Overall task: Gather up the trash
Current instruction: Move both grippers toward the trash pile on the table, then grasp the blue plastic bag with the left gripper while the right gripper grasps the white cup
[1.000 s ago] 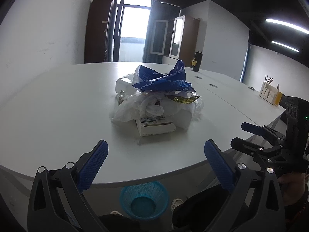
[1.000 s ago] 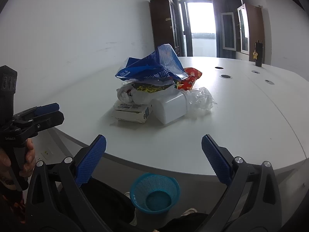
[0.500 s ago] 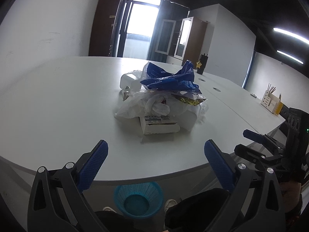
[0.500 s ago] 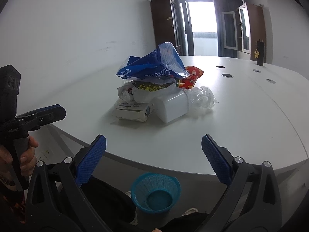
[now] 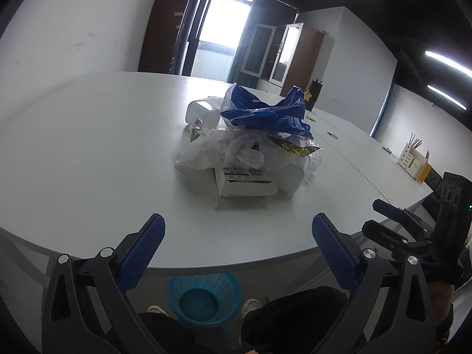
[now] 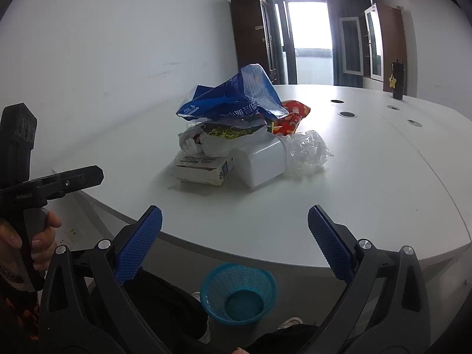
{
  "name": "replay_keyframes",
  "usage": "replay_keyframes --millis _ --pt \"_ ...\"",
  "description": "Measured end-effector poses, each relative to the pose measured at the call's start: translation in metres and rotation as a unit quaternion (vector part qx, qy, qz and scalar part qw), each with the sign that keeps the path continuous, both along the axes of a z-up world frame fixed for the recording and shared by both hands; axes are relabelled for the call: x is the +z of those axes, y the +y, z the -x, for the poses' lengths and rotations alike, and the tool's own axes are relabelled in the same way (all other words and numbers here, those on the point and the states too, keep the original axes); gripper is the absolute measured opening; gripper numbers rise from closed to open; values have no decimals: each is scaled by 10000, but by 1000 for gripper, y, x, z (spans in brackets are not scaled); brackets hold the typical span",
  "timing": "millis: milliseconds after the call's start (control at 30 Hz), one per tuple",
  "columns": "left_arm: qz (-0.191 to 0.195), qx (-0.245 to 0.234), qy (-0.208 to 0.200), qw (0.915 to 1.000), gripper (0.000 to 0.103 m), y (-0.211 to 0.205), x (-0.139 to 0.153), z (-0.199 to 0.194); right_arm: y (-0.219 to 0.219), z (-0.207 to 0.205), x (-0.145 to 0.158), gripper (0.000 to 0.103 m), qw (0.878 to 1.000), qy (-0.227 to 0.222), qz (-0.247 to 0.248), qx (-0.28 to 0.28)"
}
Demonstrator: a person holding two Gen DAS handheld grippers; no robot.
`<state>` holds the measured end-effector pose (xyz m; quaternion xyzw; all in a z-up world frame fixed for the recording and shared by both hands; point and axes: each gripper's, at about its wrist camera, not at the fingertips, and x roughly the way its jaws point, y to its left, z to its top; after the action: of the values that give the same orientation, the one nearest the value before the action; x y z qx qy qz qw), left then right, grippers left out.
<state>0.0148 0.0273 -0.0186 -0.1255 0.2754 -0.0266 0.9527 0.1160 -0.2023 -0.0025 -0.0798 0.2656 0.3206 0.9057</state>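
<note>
One blue basket [image 6: 238,293] sits empty on the floor; both grippers' fingers [image 5: 141,252] [image 6: 329,243] are spread, holding nothing.

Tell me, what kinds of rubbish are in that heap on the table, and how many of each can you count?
Snack bags: 3 (blue bag, red bag, yellow-patterned dark bag)
Clear or white plastic wrap: 2 (crumpled clear plastic, white plastic bag)
White plastic containers: 2 (near container, far container)
Cardboard boxes: 1 (small box)
Total: 8 visible
</note>
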Motion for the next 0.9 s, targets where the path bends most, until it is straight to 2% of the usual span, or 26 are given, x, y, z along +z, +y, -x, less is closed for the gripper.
replay_keyframes --millis 300,500,600,667,733,900 --pt "-191 144 20 9997 97 -2 -5 -3 3 -2 -3 95 10000 30 36 88" --pt "-48 197 5 9998 97 1 -5 -5 -3 -6 -3 95 10000 17 42 27" --pt "190 155 -54 9997 97 8 0 -6 -8 -12 -1 95 10000 0 67 -32" --pt "143 133 -86 9998 97 11 6 -12 -9 -16 -1 95 9999 4 99 -62" --pt "74 183 -185 9996 97 14 14 -18 -5 -21 0 95 9998 -17 178 -23" --pt "239 147 -177 9995 97 20 21 -40 14 -41 -1 95 9989 -105 409 179"
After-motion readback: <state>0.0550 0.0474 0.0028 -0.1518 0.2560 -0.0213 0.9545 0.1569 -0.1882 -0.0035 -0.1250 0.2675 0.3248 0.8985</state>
